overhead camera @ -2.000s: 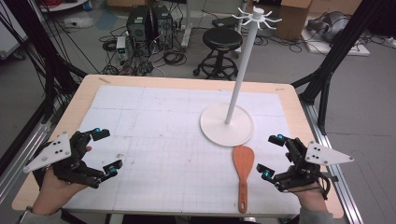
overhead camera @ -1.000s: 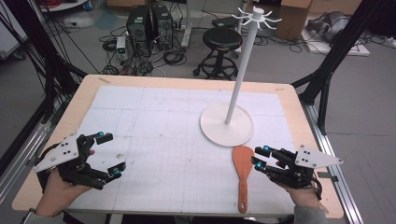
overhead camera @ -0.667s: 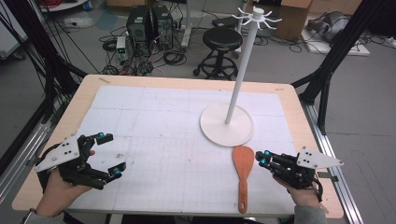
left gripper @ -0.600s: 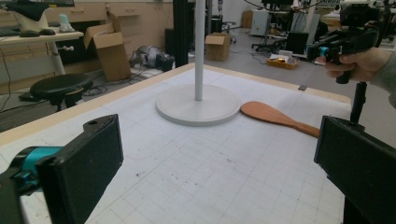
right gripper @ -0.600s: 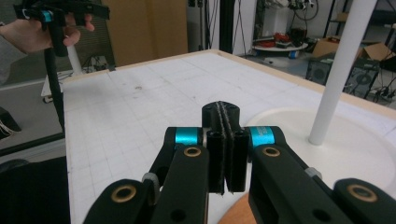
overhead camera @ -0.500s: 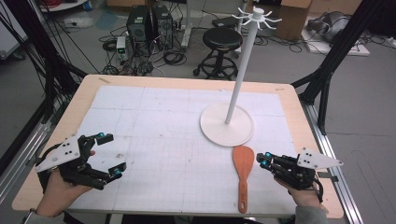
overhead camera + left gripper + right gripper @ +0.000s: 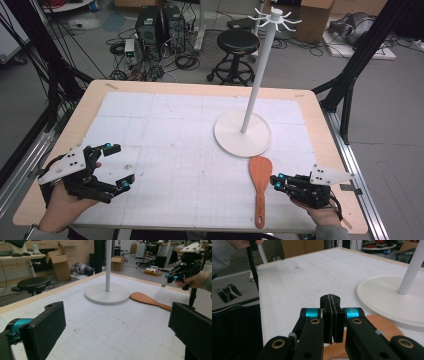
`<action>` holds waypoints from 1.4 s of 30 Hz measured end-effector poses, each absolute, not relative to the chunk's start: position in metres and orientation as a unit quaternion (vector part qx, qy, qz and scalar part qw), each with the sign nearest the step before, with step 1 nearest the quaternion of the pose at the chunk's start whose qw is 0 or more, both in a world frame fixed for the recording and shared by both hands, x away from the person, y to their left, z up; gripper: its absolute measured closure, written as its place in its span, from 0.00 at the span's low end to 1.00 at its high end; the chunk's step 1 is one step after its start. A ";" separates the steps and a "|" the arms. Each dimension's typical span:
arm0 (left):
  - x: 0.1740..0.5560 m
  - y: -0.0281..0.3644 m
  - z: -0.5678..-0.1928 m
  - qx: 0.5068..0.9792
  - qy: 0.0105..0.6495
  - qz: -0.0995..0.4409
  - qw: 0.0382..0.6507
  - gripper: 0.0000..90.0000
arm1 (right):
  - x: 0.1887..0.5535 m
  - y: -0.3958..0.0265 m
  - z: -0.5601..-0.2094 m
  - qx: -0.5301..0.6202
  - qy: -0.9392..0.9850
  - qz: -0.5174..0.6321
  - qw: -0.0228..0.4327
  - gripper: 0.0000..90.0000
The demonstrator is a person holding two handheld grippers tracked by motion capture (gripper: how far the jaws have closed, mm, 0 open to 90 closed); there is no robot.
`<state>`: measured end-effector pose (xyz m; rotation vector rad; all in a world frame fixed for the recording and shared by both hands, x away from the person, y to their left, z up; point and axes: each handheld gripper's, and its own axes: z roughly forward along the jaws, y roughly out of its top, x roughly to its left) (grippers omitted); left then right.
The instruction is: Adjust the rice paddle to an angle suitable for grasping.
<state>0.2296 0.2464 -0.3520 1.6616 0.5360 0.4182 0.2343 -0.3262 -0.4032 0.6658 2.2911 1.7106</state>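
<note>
High view — wooden spatula flat on the worktop, just before the white stand; right gripper has dropped beside its blade, fingers now closed on nothing. Left gripper view — left gripper fingers wide open, empty. Right gripper view — fingers pressed together above the spatula; likely they must reopen before grasping.

I see a wooden table under a white grid mat. On the mat, a white stand sits toward the right edge. A wooden spatula lies just before it.
</note>
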 end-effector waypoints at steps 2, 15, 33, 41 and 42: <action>0.230 0.246 -0.352 0.724 0.233 0.182 0.623 0.02 | 0.233 -0.329 -0.406 0.232 0.777 0.577 0.100 0.99; 0.230 0.245 -0.355 0.730 0.234 0.180 0.617 0.02 | 0.223 -0.335 -0.424 0.236 0.803 0.540 0.086 0.99; 0.231 0.244 -0.358 0.732 0.238 0.178 0.613 0.02 | 0.225 -0.334 -0.446 0.220 0.838 0.495 0.066 0.99; 0.232 0.243 -0.359 0.733 0.240 0.177 0.611 0.02 | 0.227 -0.329 -0.448 0.216 0.852 0.473 0.061 0.99; 0.232 0.243 -0.359 0.733 0.240 0.177 0.611 0.02 | 0.227 -0.329 -0.448 0.216 0.852 0.473 0.061 0.99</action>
